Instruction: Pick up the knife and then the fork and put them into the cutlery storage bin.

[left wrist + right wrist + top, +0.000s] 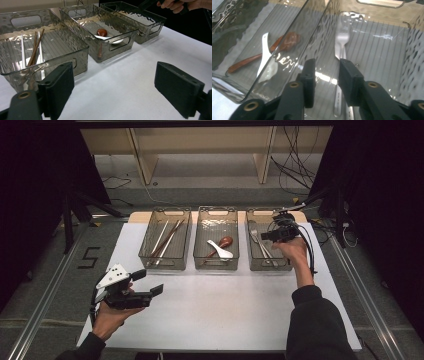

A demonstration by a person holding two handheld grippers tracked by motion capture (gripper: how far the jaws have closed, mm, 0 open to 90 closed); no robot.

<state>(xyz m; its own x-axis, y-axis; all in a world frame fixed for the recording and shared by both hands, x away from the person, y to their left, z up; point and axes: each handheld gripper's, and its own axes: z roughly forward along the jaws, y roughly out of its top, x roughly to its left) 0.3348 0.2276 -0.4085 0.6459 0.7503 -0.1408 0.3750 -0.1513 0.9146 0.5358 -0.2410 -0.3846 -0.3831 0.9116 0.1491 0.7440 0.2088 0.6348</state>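
Three clear plastic bins stand in a row at the far side of the white table [225, 315]. The right bin [269, 266] holds metal forks [260, 245]. My right gripper [267, 236] hangs inside it, jaws a little apart, open. Below the gap of that right gripper [327, 75] a fork [342, 40] lies flat on the bin floor, untouched by the pads. The middle bin [216, 265] holds a brown spoon [225, 241] and a white spoon [220, 251]. My left gripper [149, 281] rests low over the table's near left, open wide and empty.
The left bin [164, 265] holds chopsticks [167, 240], brown and white. From the left gripper [113, 87], bare white tabletop runs up to the bins' front walls [50, 62]. Cables [295, 165] and a wooden shelf frame [200, 150] lie beyond the table.
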